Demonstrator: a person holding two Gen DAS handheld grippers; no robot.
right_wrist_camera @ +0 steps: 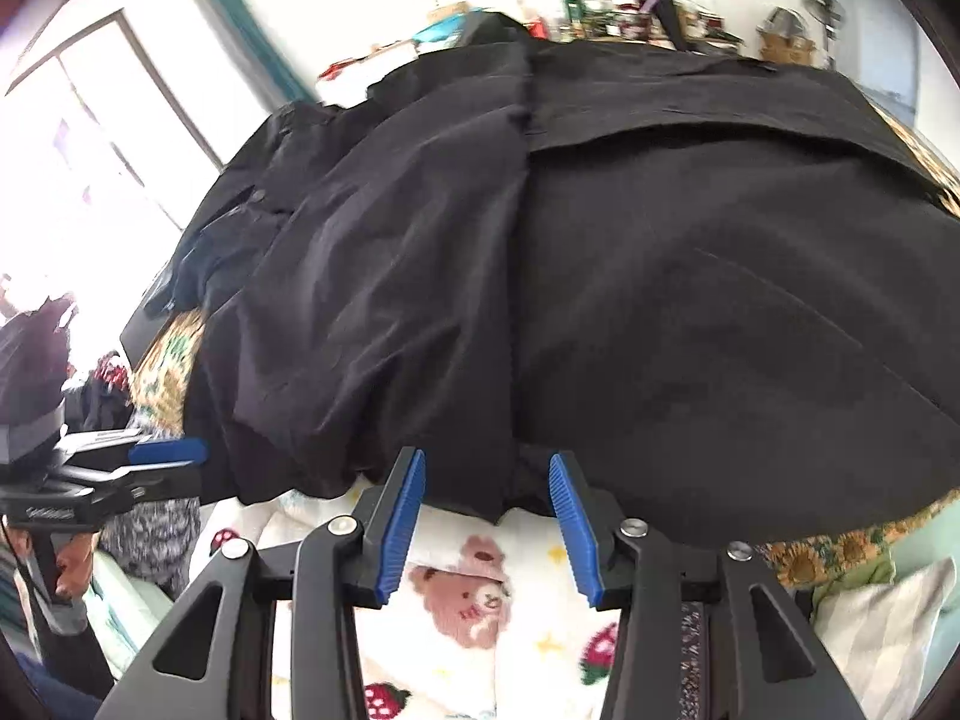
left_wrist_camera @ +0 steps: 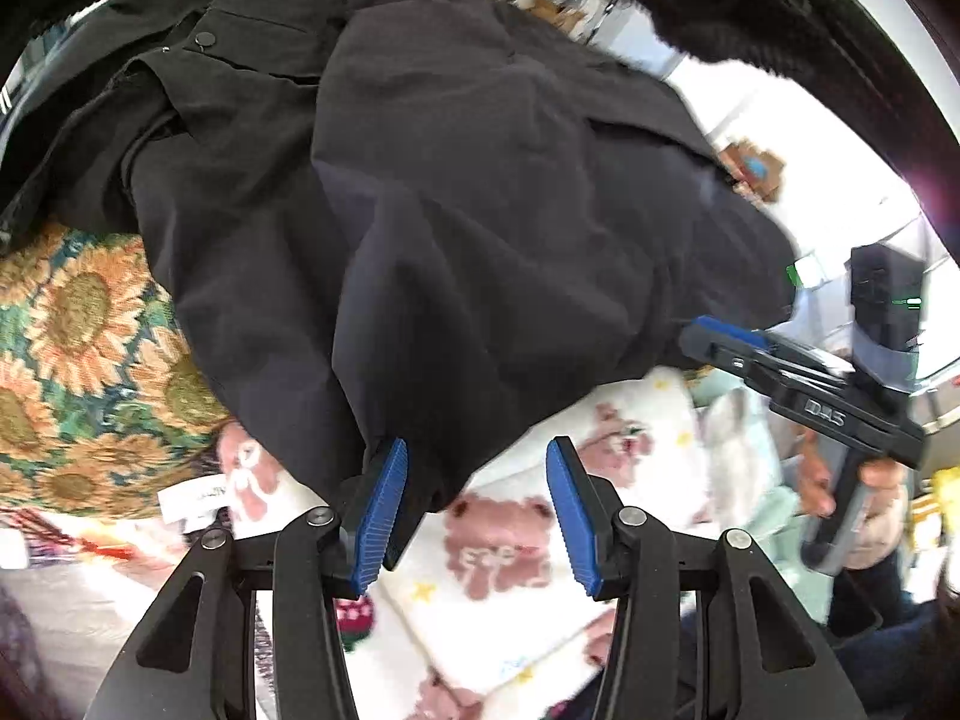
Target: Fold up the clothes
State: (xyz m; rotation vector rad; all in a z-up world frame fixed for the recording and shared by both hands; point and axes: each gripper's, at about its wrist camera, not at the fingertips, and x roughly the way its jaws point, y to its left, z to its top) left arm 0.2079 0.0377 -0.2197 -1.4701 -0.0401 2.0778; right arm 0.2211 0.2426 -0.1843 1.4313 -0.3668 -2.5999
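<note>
Your left gripper (left_wrist_camera: pixel 477 507) sits closest to the lens with its blue pads spread; the hem of the black garment (left_wrist_camera: pixel 480 210) droops against the inner face of the left-hand pad, but nothing is pinched. Your right gripper (right_wrist_camera: pixel 487 519) is likewise spread and holds nothing, its pads hanging just short of the same hem. That garment lies folded over on the sunflower-print cover (left_wrist_camera: pixel 78 324), its near edge spilling onto the white bear-print blanket (right_wrist_camera: pixel 462 594) below it. Watch that hem: the cloth looks slippery and its near edge has no support, so the folded layer could slide toward you and undo the fold if you brush it on the way out. The corner lying against your left pad is the likeliest snag; pulling back at an angle would drag it along. If you close again here, you may also catch the blanket together with the hem. You cannot see how many layers sit under the top panel, nor whether the far side of the garment is squared, since it runs into dark folds at the top of both views. Both views are smeared at the edges, so the clutter behind is unreadable, and the hand (left_wrist_camera: pixel 852 492) carrying the right gripper is only partly visible.
</note>
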